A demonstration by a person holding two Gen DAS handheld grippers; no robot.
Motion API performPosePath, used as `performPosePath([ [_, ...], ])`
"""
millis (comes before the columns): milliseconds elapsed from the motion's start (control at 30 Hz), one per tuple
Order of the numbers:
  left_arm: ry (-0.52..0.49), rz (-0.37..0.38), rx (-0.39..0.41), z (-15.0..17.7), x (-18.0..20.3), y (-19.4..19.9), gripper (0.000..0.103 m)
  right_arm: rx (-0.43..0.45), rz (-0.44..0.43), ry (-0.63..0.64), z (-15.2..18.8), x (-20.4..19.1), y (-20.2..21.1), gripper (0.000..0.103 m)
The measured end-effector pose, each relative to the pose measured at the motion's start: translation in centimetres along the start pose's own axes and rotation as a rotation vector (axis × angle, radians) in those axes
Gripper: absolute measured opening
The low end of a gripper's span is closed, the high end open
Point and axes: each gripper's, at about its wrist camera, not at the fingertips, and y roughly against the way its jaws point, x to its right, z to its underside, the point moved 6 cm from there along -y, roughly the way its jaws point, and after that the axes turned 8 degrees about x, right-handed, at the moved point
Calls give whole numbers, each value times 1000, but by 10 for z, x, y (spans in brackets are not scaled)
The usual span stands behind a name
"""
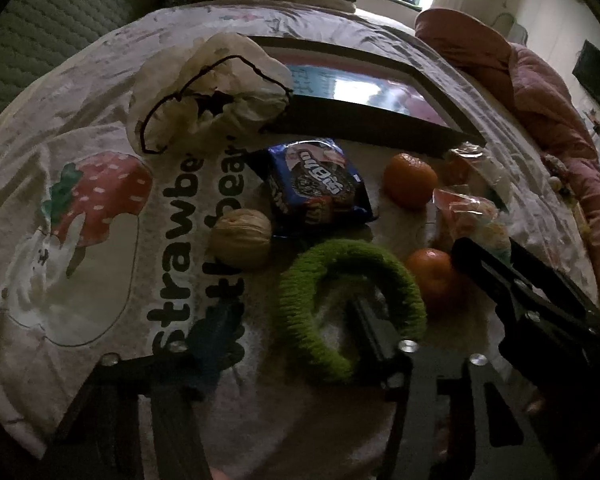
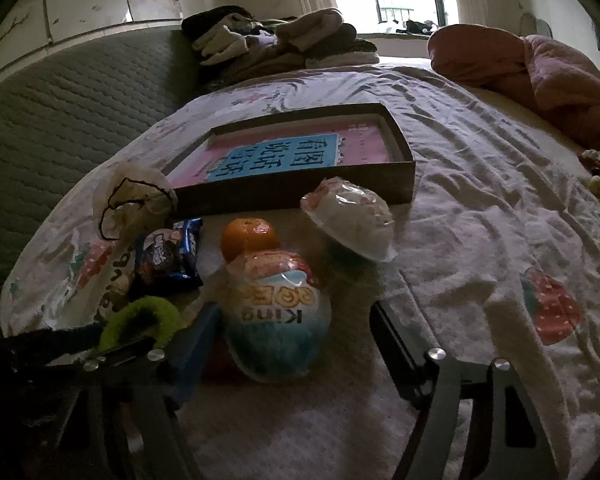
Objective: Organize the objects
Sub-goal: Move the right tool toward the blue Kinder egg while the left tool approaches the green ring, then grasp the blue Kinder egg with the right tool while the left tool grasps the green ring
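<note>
Small objects lie on a bed sheet in front of a shallow brown box (image 2: 292, 194) (image 1: 364, 128). My left gripper (image 1: 288, 316) is open; its right finger sits inside a green fuzzy ring (image 1: 348, 304) and its left finger outside. Near it lie a walnut (image 1: 242, 242), a blue cookie pack (image 1: 320, 192) and two oranges (image 1: 410, 180) (image 1: 436, 280). My right gripper (image 2: 296, 320) is open around a blue egg-shaped toy pack (image 2: 278, 320), fingers on either side. Behind it are an orange (image 2: 248, 236) and a white egg-shaped pack (image 2: 350, 220).
A white drawstring pouch (image 1: 208, 92) (image 2: 134, 200) lies left of the box. Folded clothes (image 2: 276, 40) are stacked at the bed's far end. A pink quilt (image 2: 540, 72) is heaped on the right. A quilted headboard (image 2: 60, 112) runs along the left.
</note>
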Motion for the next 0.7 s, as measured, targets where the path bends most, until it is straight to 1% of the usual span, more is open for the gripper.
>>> performPosePath([
  [33, 2, 6, -3, 0, 1, 0, 52, -3, -1, 0, 0, 0, -1, 72],
  [100, 12, 14, -6, 0, 0, -1, 45, -8, -12, -9, 1, -2, -2, 69],
  [167, 17, 23, -9, 0, -1, -1, 36, -11, -28, -17, 1, -2, -2, 63],
  [200, 20, 24, -8, 0, -1, 0, 34, -15, -39, -24, 2, -2, -2, 61],
  [267, 22, 29, -8, 0, -2, 1, 20, -17, -58, -31, 2, -2, -2, 56],
  [333, 33, 47, -9, 0, -2, 2, 15, -17, -59, -24, 2, -3, -1, 56],
  [567, 30, 85, -3, 1, 1, 9, 12, -11, -87, -10, 0, -8, 5, 56],
  [700, 20, 95, 25, -3, 3, 17, 12, 26, -92, 11, -4, -10, 14, 56],
])
